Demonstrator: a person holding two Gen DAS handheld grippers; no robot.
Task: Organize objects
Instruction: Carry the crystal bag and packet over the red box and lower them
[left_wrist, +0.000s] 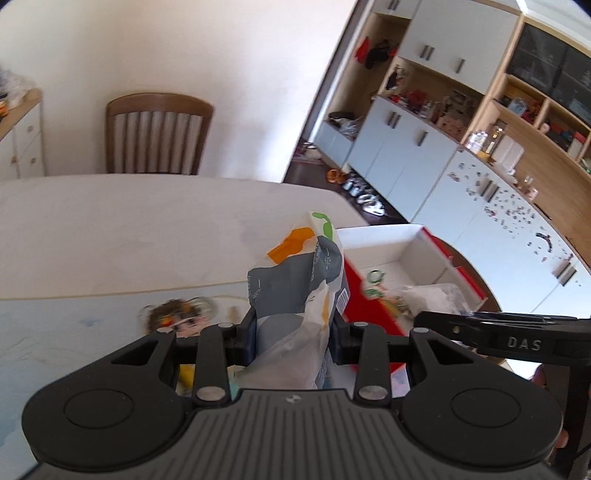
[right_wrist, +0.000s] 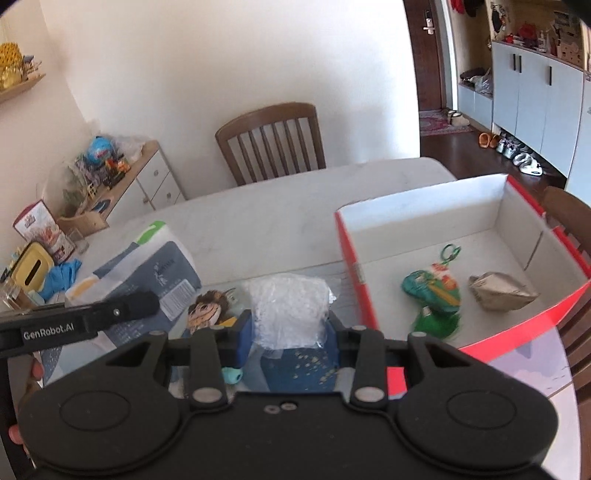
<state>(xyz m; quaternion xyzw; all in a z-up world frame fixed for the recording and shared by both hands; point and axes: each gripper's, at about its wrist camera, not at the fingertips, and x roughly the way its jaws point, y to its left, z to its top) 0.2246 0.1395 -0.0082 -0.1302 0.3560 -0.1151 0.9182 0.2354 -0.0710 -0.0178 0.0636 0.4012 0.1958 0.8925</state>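
My left gripper (left_wrist: 293, 332) is shut on a grey, white and orange plastic package (left_wrist: 295, 291), held up above the table just left of the red box (left_wrist: 364, 295). The same package (right_wrist: 140, 269) shows in the right wrist view at the left. My right gripper (right_wrist: 293, 332) is shut on a crinkled clear plastic bag (right_wrist: 291, 310), left of the red box (right_wrist: 354, 280). The box holds a green packet (right_wrist: 432, 291) and a grey pouch (right_wrist: 500, 291). A doll with brown hair (right_wrist: 207, 310) lies on the table under the grippers.
The white table (right_wrist: 266, 221) has a wooden chair (right_wrist: 273, 140) behind it. A yellow box (right_wrist: 31, 269) and a blue cloth (right_wrist: 61, 277) lie at the table's left end. Cabinets (left_wrist: 424, 155) and shoes on the floor (right_wrist: 517, 155) are to the right.
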